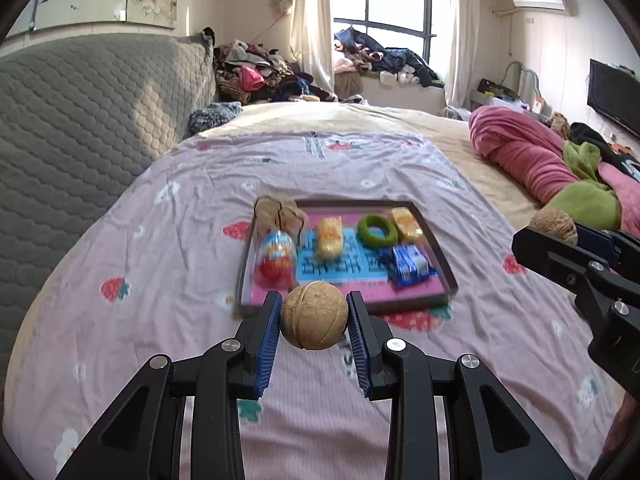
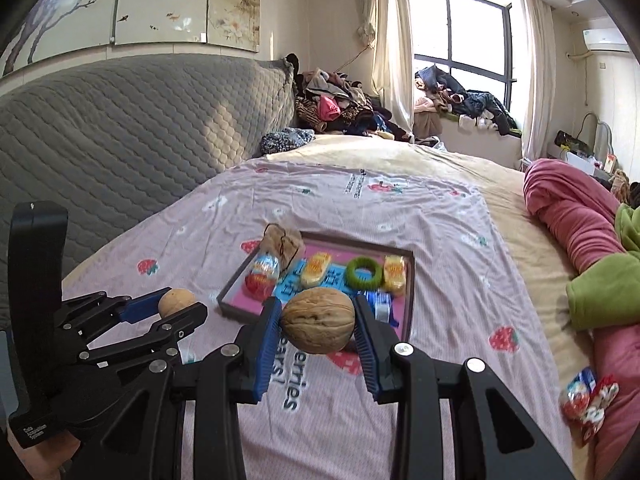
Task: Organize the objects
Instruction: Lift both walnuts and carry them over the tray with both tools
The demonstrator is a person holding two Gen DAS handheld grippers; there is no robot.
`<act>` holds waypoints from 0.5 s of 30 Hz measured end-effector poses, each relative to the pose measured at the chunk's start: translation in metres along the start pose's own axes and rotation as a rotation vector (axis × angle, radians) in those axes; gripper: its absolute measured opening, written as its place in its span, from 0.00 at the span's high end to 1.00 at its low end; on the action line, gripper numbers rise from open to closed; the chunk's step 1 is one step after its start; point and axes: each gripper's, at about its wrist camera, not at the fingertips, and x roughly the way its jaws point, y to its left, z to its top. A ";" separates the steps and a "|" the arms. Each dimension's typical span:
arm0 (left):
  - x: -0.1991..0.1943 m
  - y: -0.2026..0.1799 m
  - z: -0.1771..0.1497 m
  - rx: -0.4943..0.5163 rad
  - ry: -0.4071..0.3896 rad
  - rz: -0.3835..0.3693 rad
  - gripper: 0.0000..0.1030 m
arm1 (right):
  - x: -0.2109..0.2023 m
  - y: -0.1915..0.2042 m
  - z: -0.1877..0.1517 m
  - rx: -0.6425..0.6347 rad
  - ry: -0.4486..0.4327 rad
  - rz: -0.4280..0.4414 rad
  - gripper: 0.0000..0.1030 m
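a sunlit bedroom, its bed [image 1: 200,184] spread with a pink strawberry-print sheet, and a dark-rimmed tray [image 1: 436,240] lying on the sheet at about 12 o'clock from both grippers. across the tray from left to right sit a brown pouch [image 1: 278,212], a red and white egg-shaped toy [image 1: 276,258], a yellow packet [image 1: 330,238], a green ring [image 1: 378,230], a second yellow packet [image 1: 406,222] and a blue wrapper [image 1: 410,266].

the left gripper [image 1: 314,314] has its jaws drawn partway in, pads pressed on a round pale walnut [image 1: 314,315] held clear above the sheet. the right gripper [image 2: 316,322], at 3 o'clock from the left, is likewise clamped on a wrinkled walnut [image 2: 318,320].

this looks like the carrying step: both nuts gripped and raised, neither yet in the tray. the next move probably calls for bringing each one over a bare patch near the tray's front rim, then lowering before letting go, since walnuts roll. more wrapped toys [image 2: 586,400] lie at 4 o'clock.
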 end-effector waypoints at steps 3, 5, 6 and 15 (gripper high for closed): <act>0.010 0.002 0.019 0.006 -0.013 0.007 0.67 | 0.009 -0.005 0.013 -0.004 -0.008 -0.009 0.64; 0.017 0.003 0.029 0.004 -0.014 0.006 0.67 | 0.018 -0.010 0.023 -0.005 -0.009 -0.016 0.64; 0.022 0.004 0.035 0.002 -0.016 0.007 0.67 | 0.022 -0.011 0.027 -0.006 -0.008 -0.018 0.64; 0.069 -0.003 0.069 0.007 -0.008 0.003 0.67 | 0.063 -0.027 0.052 0.000 -0.013 -0.022 0.64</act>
